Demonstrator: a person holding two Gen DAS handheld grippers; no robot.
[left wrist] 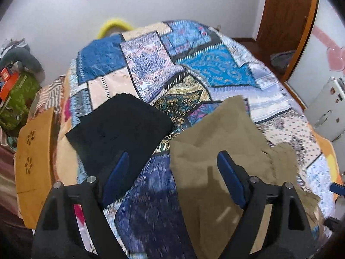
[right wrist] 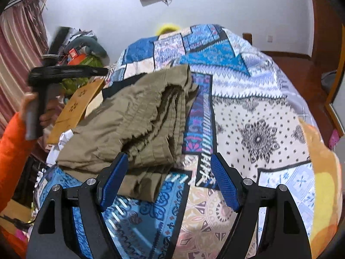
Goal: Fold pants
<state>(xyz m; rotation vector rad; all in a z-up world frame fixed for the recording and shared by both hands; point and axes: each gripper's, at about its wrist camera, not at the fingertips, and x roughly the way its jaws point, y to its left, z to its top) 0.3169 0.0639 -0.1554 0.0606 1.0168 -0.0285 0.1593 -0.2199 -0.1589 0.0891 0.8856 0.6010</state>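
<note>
Khaki pants [left wrist: 220,138] lie folded in a thick bundle on the patchwork quilt [left wrist: 194,69]. A black folded garment [left wrist: 120,125] sits flat to their left. My left gripper [left wrist: 172,172] hangs open above the quilt, its right finger over the khaki edge and its left finger over the black garment, with no pad pressing on cloth. In the right wrist view, the khaki pants [right wrist: 138,116] show stacked layers along their right side. My right gripper [right wrist: 169,179] is open just in front of them, its left finger at the bundle's near corner. A hand [right wrist: 32,105] in an orange sleeve holds the other tool at the far left.
A tan wooden board with flower cut-outs [left wrist: 32,161] runs along the bed's left side. Piled clutter [left wrist: 15,90] lies beyond it. A white appliance [left wrist: 327,112] and a wooden door [left wrist: 286,10] stand on the right. The quilt [right wrist: 258,129] stretches to the right of the pants.
</note>
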